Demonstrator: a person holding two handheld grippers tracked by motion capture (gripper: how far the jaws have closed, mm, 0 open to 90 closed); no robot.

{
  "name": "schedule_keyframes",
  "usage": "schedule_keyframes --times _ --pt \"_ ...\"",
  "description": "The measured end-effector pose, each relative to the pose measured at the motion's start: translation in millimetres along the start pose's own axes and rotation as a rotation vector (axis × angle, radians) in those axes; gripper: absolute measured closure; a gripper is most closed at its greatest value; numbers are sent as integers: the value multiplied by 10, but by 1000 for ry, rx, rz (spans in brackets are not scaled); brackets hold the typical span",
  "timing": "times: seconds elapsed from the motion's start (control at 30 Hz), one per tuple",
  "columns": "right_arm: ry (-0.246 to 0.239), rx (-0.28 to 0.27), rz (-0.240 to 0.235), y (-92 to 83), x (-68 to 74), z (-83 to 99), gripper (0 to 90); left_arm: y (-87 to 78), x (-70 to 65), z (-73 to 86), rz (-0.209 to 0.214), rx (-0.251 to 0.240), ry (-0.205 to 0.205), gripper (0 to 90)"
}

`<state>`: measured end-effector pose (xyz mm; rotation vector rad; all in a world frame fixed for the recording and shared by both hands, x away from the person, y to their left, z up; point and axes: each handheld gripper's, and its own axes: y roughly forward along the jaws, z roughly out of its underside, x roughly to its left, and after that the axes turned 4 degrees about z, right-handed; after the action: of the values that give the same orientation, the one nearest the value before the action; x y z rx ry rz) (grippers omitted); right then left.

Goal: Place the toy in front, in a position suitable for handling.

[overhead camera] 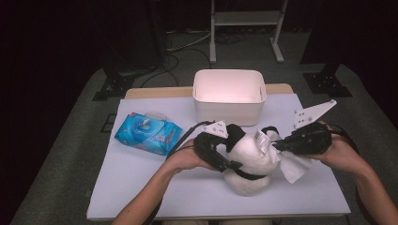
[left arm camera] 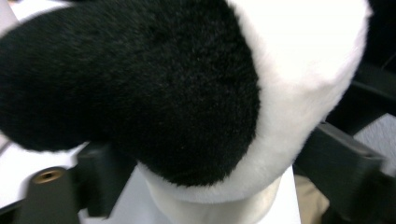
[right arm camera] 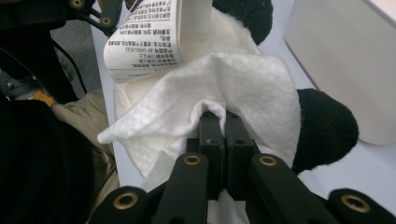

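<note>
- The right hand-held gripper (right arm camera: 219, 116) was clamped on a white wet wipe (right arm camera: 224, 88).
- The left hand-held gripper (overhead camera: 217, 152) gripped the plush panda (overhead camera: 248, 157), which sat mid-worktop (overhead camera: 141, 187).
- Wiping well probably needed 1 firm hold and short strokes, clear of the label (right arm camera: 140, 37).

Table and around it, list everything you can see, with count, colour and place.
panda: one, black and white plush, front centre of table, held between both grippers
label: one, white with black print, on the panda
wipe: one, white, against the panda
wipe pack: one, blue, left side of table
bin: one, white, back centre
table: one, white top
frame: one, grey metal, on the floor behind
left gripper: black, around the panda's side
right gripper: black, shut on the wipe
</note>
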<state>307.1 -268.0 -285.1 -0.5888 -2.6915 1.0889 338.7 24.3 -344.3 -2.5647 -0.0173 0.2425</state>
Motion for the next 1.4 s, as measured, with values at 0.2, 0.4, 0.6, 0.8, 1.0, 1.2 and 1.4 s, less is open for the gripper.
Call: schedule_keyframes --times 0.2,0.4,0.6,0.8,1.0,1.2,1.4 --pt "-3 -47 -8 -11 -2 -29 878 -152 -4 -81 -20 -36 12 247" --pt "8 -77 -52 108 -13 -15 878 -381 -70 -197 -67 12 73 277" --pt "18 -50 -75 276 -5 63 879 -296 -83 -95 -73 61 76 279" --pt "-28 -53 -65 157 56 -150 879 -169 -121 -135 -47 69 105 285" --pt "-71 -55 -71 169 114 -326 879 -99 -123 -140 -43 64 98 285" --pt "-41 -12 -76 266 72 -203 879 -6 -124 -142 -44 84 97 229" --pt "-8 8 -58 240 30 -43 878 37 -128 -167 -39 98 103 202"
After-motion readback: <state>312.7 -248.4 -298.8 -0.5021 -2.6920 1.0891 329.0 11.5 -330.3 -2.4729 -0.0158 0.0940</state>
